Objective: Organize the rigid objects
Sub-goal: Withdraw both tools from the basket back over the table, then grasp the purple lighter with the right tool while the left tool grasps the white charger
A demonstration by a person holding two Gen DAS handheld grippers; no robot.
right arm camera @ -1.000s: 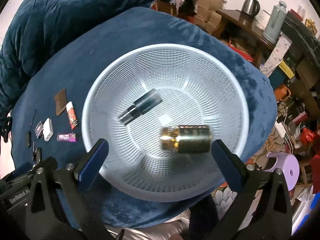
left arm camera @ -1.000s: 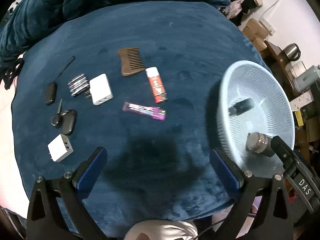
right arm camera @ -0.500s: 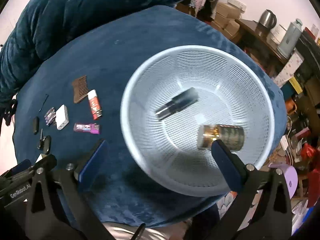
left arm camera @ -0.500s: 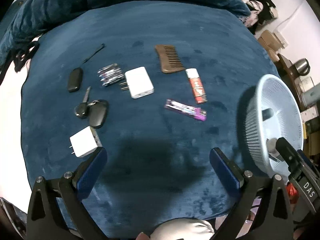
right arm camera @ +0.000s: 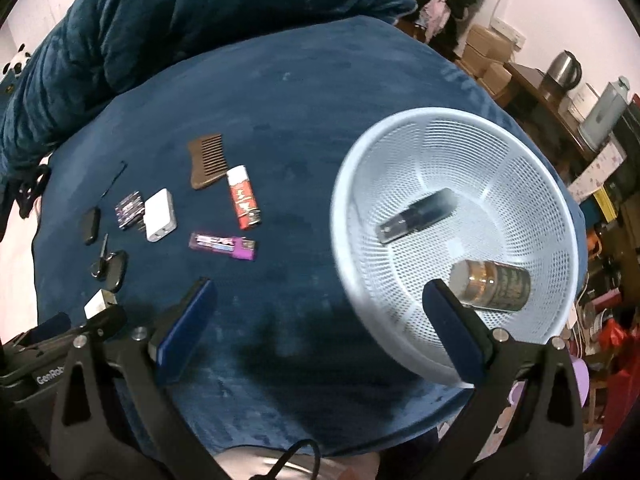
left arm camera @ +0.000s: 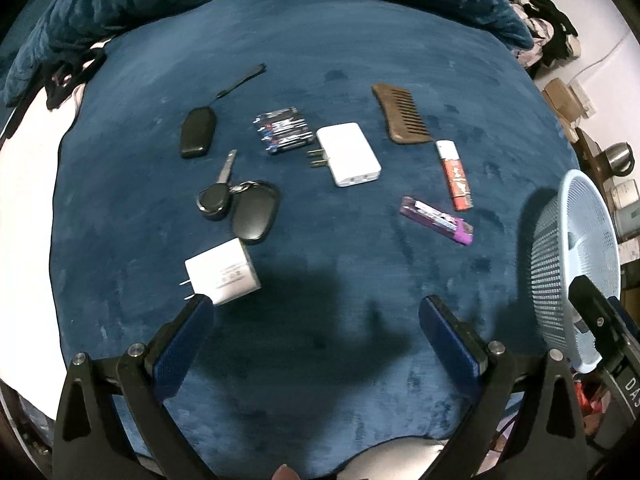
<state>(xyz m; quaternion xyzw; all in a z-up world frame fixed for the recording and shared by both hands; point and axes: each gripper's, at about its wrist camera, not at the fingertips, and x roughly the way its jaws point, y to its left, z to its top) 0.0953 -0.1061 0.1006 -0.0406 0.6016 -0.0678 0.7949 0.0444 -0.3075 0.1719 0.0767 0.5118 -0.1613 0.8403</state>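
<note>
Left wrist view: small objects are spread over a blue blanket (left arm camera: 320, 40), with a pale blue basket (left arm camera: 592, 216) at its right edge.

Both the left gripper (left arm camera: 316, 312) and the right gripper (right arm camera: 320, 296) are seen spread wide with nothing held between the blue pads. Just ahead of the left gripper's left pad a white charger cube (left arm camera: 222, 272) is found, and beyond it a car key (left arm camera: 216, 196) with a black fob (left arm camera: 256, 212). A second black fob (left arm camera: 198, 132), a pack of batteries (left arm camera: 286, 130), a flat white charger (left arm camera: 348, 154) and a brown comb (left arm camera: 402, 114) are laid farther back. A red lighter (left arm camera: 454, 174) and a purple lighter (left arm camera: 438, 220) are placed nearer the basket. Inside the basket, in the right wrist view, a dark tube (right arm camera: 416, 216) and a gold-labelled jar (right arm camera: 492, 286) are seen lying on their sides, apart from each other.
</note>
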